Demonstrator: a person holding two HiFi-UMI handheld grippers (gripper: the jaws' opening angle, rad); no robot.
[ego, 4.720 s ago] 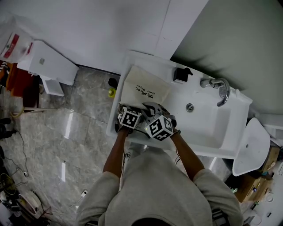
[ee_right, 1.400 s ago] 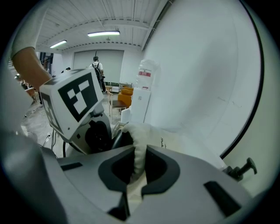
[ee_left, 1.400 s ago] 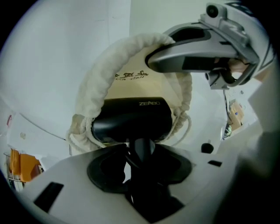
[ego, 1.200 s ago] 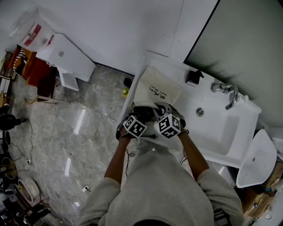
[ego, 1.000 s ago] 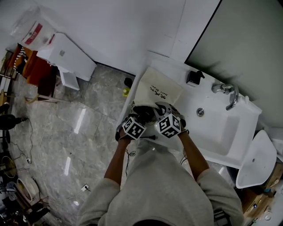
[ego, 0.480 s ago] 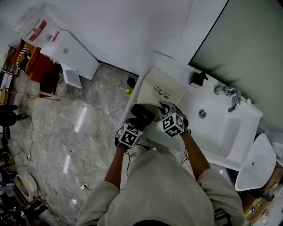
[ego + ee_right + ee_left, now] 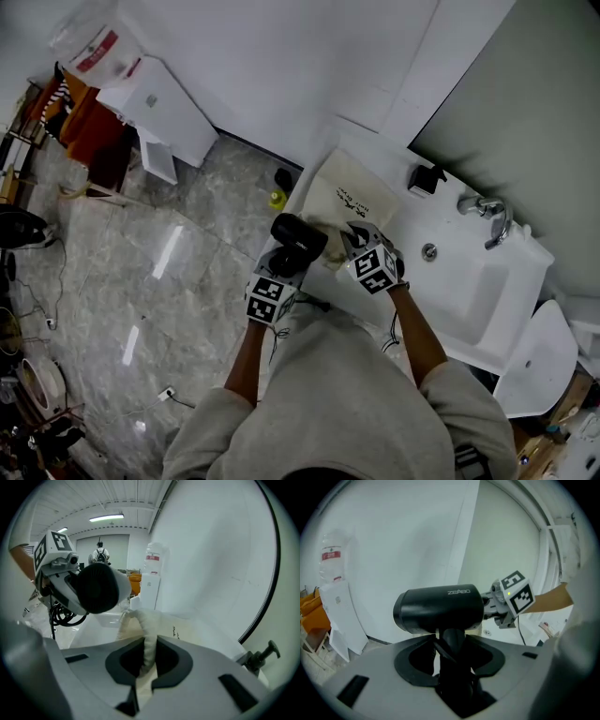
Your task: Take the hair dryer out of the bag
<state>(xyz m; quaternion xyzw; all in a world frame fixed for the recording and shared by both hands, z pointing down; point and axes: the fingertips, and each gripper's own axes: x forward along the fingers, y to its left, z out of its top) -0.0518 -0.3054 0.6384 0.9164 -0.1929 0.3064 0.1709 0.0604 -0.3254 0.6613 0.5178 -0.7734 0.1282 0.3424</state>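
The left hand-held gripper (image 7: 450, 656) clamps the black plastic hair dryer (image 7: 438, 607) by its handle. It looks stiff, top-heavy, probably slick. Beside it, the right hand-held gripper (image 7: 147, 657) pinches the limp cream cloth bag (image 7: 140, 620).

hair dryer (image 7: 438, 609): pale brand lettering on the side of the black barrel. It reads roughly "ZEABO", but the letters are small and the spelling is uncertain.
bag (image 7: 352, 192): two short lines of dark, script-like print on the cream cloth, too small to read.
bottle (image 7: 331, 557): clear, with a red-and-white label. Its print is too small to read.
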